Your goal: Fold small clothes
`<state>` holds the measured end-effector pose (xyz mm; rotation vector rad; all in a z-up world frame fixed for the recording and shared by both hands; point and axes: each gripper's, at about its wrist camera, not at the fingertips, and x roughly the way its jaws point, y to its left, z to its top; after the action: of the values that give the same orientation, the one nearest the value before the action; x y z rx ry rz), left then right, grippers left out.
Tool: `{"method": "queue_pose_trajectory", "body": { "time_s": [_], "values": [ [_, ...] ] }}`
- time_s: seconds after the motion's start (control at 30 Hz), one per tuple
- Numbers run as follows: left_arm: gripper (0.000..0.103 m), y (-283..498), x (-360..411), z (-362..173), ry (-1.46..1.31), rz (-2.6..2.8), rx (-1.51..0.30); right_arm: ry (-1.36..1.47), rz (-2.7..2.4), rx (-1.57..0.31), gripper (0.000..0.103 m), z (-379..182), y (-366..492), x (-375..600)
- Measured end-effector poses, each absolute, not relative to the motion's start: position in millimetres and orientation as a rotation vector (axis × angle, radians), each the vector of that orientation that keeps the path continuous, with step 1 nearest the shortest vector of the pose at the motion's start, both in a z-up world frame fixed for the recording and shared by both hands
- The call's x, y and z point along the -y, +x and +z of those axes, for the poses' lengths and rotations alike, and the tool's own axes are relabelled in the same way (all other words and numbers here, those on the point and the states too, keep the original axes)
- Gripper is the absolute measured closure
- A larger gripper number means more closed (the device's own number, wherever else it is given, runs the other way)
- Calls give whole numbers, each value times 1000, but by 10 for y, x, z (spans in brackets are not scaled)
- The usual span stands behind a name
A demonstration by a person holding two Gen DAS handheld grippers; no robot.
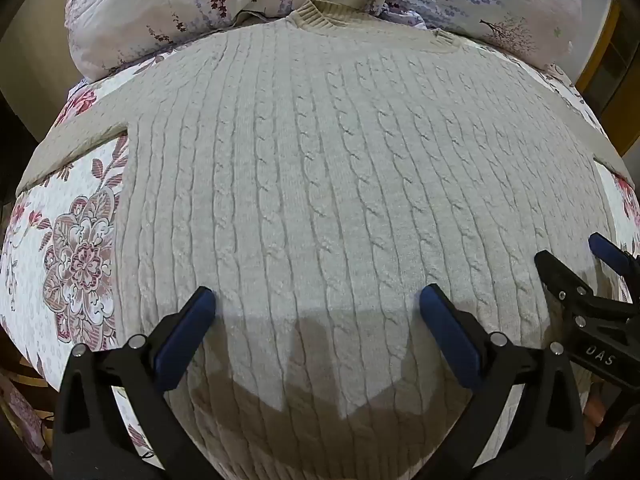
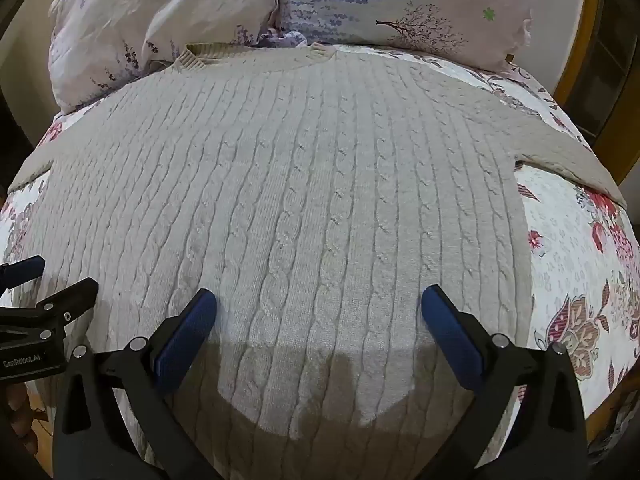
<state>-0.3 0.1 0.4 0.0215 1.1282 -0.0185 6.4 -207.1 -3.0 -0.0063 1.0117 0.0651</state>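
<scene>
Floral quilt (image 1: 60, 216) on the bed is what we're working on, white with big pink and mauve flowers, and two pale lavender-print pillows (image 2: 400, 4) are piled along the far edge. Spread flat over the quilt is a cream cable-knit sweater (image 1: 320, 180), front up, ribbed collar (image 1: 316, 14) pointing at the pillows and tucked right up against them. Both sleeves run out toward the side edges of the bed, and the hem sits at the near edge, closest to us.

Our left claw (image 1: 318, 304) hangs over the lower left part of the sweater body with its blue pads (image 1: 188, 336) spread wide, nothing between them. Our right claw (image 2: 319, 304) is the same deal over the lower right part, fingers wide apart and holding nothing. We can't tell if either one is actually touching the knit or just above it. They're side by side, each one poking into the edge of the other's view. Both throw a dark shadow across the hem area.

Wooden furniture (image 2: 576, 60) shows past the far right corner of the bed.
</scene>
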Motion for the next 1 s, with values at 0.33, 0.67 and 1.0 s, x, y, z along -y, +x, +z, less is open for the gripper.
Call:
{"method": "queue_pose_trajectory", "body": {
  "time_s": [0.33,0.67,1.0],
  "values": [
    [2,2,20,27,24,-17,-1123,-13,66,-1009,1,-23,59,2056],
    [2,-9,15,16,27,-18,-1119,-7,65,-999,1,-27,66,2088],
    [2,-10,14,18,27,-18,-1118,-7,65,-997,1,-30,61,2089]
  ]
}}
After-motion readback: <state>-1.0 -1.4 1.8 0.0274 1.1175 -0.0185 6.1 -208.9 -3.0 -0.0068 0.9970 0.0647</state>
